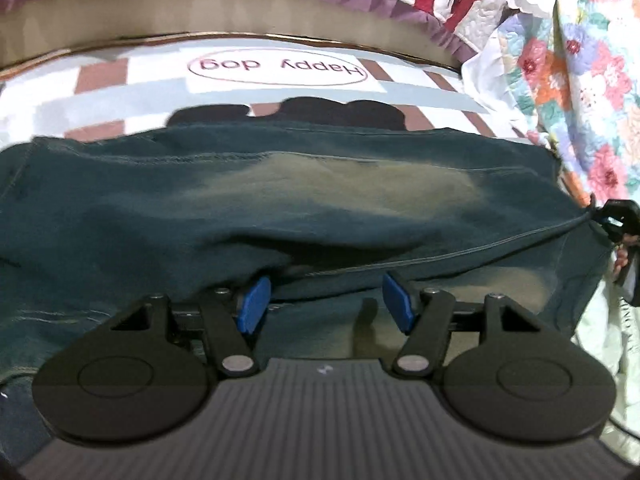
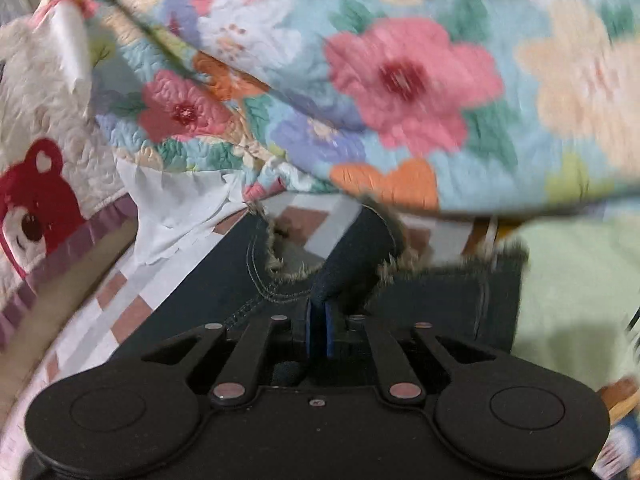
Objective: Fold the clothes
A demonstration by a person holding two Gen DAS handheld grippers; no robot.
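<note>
Jeans [image 1: 280, 208] spread on checked bed sheet [image 1: 120, 80] — left tool [image 1: 324, 300] held apart above denim; right tool [image 2: 319, 332] clamped on frayed hem — floral quilt [image 2: 400, 80] beyond.

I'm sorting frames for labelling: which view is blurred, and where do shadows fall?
Right wrist: the floral quilt is smeared by motion blur. Left wrist: sharper but bowed by fisheye; dark shadows fall on the checked sheet past the jeans.
</note>
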